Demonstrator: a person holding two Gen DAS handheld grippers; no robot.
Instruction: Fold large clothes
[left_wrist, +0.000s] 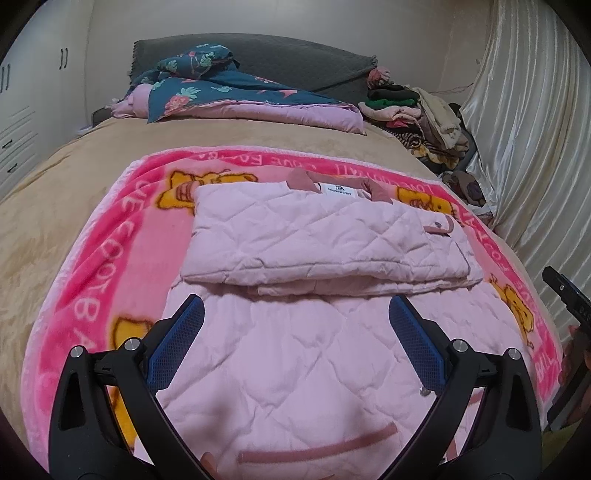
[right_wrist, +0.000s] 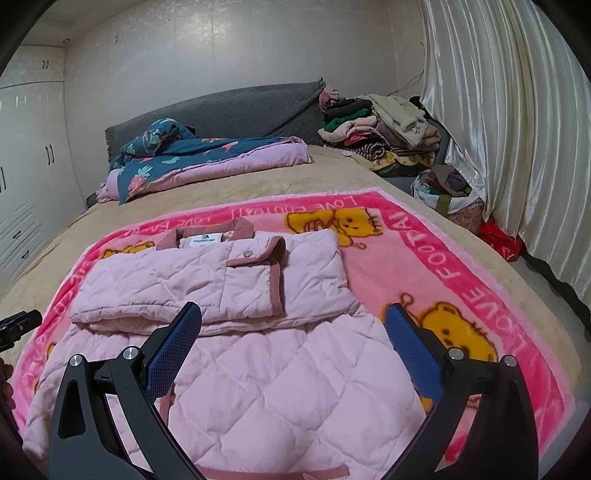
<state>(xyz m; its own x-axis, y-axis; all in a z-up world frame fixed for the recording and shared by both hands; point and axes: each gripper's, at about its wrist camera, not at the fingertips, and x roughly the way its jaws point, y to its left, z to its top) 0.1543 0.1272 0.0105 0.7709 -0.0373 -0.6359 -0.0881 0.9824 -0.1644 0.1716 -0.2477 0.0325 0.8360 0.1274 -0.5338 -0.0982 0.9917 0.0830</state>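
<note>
A light pink quilted jacket (left_wrist: 317, 236) lies on a pink cartoon blanket (left_wrist: 96, 280) on the bed, collar at the far end. Its sleeves are folded across the upper body and the lower half lies flat toward me. My left gripper (left_wrist: 295, 314) is open and empty, hovering over the jacket's lower half. In the right wrist view the jacket (right_wrist: 207, 284) lies the same way on the blanket (right_wrist: 424, 258). My right gripper (right_wrist: 293, 321) is open and empty above the jacket's lower right part. The other gripper's edge shows at far right (left_wrist: 569, 295) and far left (right_wrist: 18, 325).
A folded blue-and-pink quilt (left_wrist: 236, 96) lies at the head of the tan bed (left_wrist: 55, 192) by a grey headboard (left_wrist: 295, 62). A pile of clothes (right_wrist: 388, 125) sits at the far right corner. A cream curtain (right_wrist: 517, 129) hangs on the right, white wardrobes (left_wrist: 22, 122) on the left.
</note>
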